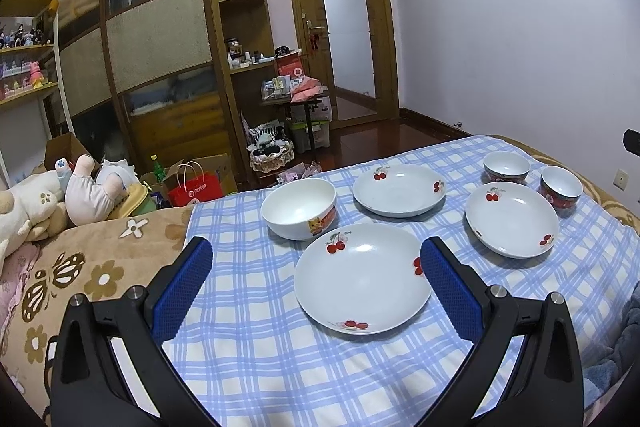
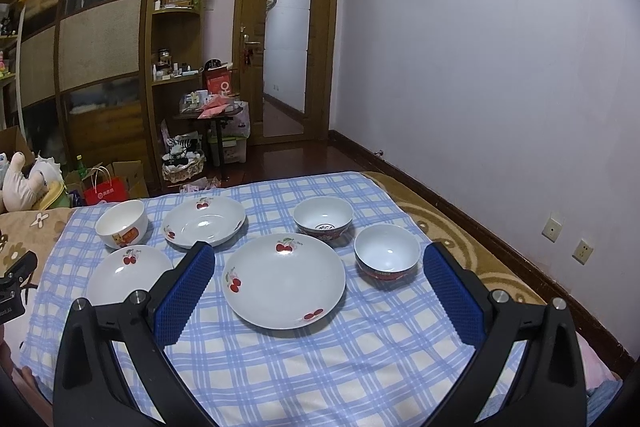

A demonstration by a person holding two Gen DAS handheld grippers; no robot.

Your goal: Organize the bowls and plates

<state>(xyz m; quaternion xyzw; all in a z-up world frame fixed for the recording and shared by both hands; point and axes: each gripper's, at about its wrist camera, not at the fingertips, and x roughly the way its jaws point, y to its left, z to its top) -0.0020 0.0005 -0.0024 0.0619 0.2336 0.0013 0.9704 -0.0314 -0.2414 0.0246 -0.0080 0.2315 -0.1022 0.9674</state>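
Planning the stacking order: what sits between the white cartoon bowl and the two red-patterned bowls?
In the right wrist view, one cherry plate lies between the cartoon bowl and the red-patterned bowls.

We see a cloth [image 1: 280,367] checked in pale blue and white. On it lie three white plates [image 1: 362,279] [image 1: 400,189] [image 1: 512,219] — each printed with red cherries on green stems. At ten o'clock from the nearest plate stands a white bowl [image 1: 299,209] bearing an orange cartoon figure. At two o'clock, two bowls [image 1: 506,167] [image 1: 561,190] are white inside, red and dark outside. Our gripper pads [image 1: 184,291] are blue on black arms. The blanket [image 1: 72,275] at nine o'clock is tan — patterned with brown and white flowers.
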